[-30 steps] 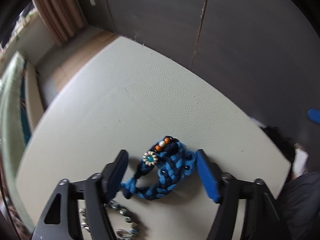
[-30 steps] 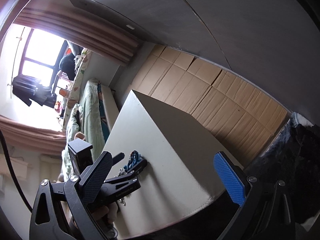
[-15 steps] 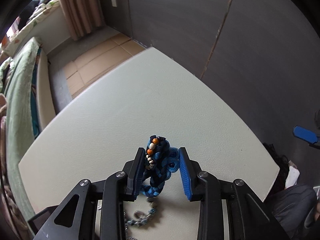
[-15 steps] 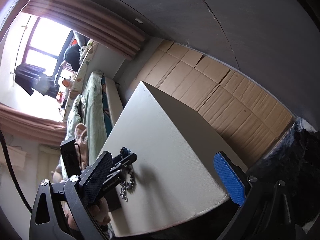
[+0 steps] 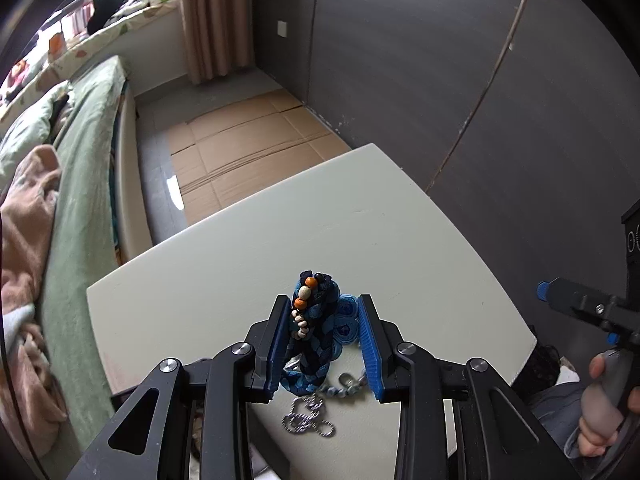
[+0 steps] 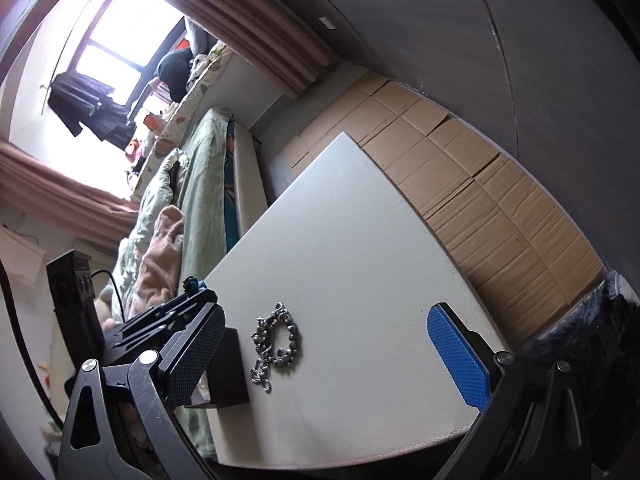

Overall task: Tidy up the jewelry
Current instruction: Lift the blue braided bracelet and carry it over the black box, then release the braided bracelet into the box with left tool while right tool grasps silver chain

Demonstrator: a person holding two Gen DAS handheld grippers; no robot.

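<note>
Item 1. Braided bracelet (image 5: 316, 332): blue and dark cord with orange and pale beads. Location: pinched between the pads of the left tongs (image 5: 323, 344), bunched upright, its lower loop hanging below the pads. It appears clear of the table (image 5: 224, 264), though the left wrist view does not settle this fully.

Item 2. Metal chain (image 6: 276, 340): silver-grey links with a clasp, lying loose in a heap on the table near its nearer edge, beneath and just behind the left tongs. Untouched by either tool.

Item 3. Small black box (image 6: 224, 368): at the table's edge, just beside the chain. Whether it is a jewelry case cannot be told; its inside is hidden.

Item 4. Right tongs (image 6: 332, 344): spread wide, nothing between the pads, held off to the side of the table by a hand (image 5: 604, 412) on the grip.

Surroundings: a bed (image 5: 80, 168) with green bedding alongside the table; flattened cardboard (image 5: 248, 152) on the floor beyond.

Progress, as judged: early. One piece is picked up and has no resting place yet; the chain is not yet handled. No tray, stand or sorted arrangement shows in either view, so placement of both pieces remains to be done.
</note>
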